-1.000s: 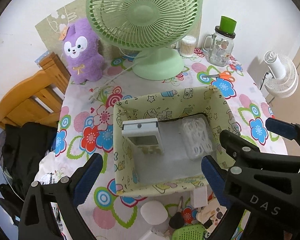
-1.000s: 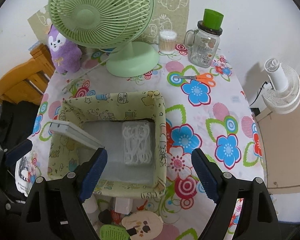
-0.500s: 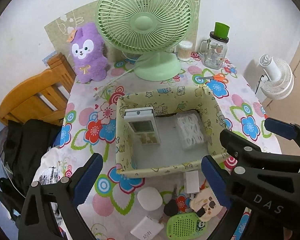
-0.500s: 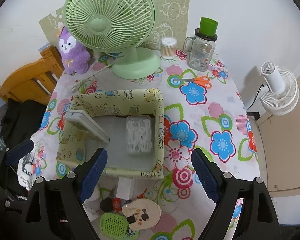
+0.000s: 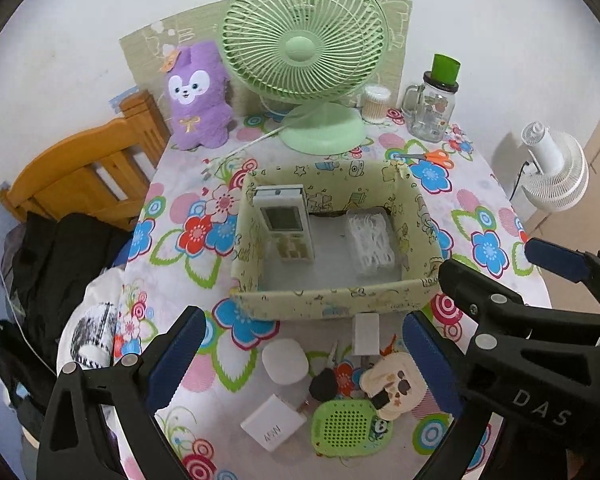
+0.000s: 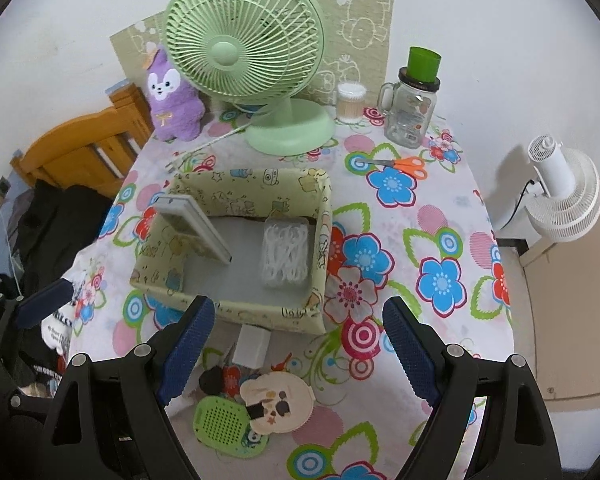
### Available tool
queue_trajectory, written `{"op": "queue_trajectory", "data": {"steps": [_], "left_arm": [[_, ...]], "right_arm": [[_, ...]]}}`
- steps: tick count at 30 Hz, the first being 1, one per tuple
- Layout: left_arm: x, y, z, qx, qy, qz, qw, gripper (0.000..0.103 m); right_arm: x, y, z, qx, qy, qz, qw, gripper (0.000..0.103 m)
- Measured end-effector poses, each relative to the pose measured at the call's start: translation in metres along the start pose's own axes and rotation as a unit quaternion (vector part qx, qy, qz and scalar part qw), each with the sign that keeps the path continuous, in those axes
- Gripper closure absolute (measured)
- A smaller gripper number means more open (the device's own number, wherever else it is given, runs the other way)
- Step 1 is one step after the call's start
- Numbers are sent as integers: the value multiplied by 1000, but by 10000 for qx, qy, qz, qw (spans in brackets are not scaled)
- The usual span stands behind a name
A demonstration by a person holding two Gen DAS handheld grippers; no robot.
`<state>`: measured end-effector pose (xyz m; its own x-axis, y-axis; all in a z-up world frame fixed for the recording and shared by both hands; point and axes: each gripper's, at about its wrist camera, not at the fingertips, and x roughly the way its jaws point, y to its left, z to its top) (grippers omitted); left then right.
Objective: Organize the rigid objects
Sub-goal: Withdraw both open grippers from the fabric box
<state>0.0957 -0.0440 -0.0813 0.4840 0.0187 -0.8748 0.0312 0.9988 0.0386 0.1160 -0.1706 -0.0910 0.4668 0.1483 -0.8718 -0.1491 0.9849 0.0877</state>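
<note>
A yellow-green fabric bin (image 5: 332,304) (image 6: 236,308) stands mid-table. Inside, a white remote (image 5: 284,224) (image 6: 196,228) leans on its left wall and a clear box of floss picks (image 5: 370,240) (image 6: 286,250) lies at the right. In front of the bin lie a white adapter (image 5: 366,334) (image 6: 254,346), a white round case (image 5: 285,366), a black key fob (image 5: 323,386), a white charger (image 5: 274,428), a green perforated case (image 5: 348,426) (image 6: 224,420) and a cream compact (image 5: 394,384) (image 6: 276,402). My left gripper (image 5: 300,356) and right gripper (image 6: 296,350) are both open and empty above these items.
A green desk fan (image 5: 304,48), a purple plush (image 5: 198,96), a cotton-swab jar (image 5: 376,98), a glass mug with a green lid (image 5: 434,108) and orange scissors (image 5: 434,157) stand at the back. A wooden chair (image 5: 88,168) is left, a white fan (image 5: 556,172) right.
Both grippers have pulled back and up from the bin. The small items in front of the bin have come into view. Both stay open.
</note>
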Motion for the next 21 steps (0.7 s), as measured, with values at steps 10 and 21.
{"op": "queue_trajectory", "data": {"steps": [10, 21], "left_arm": [[-5, 11, -22, -28, 199, -225, 9995, 3], [-11, 25, -44, 284, 199, -281, 9990, 1]], "right_arm": [[-12, 7, -23, -218, 0, 16, 9998, 12], [-19, 18, -47, -47, 16, -158, 9999, 8]]}}
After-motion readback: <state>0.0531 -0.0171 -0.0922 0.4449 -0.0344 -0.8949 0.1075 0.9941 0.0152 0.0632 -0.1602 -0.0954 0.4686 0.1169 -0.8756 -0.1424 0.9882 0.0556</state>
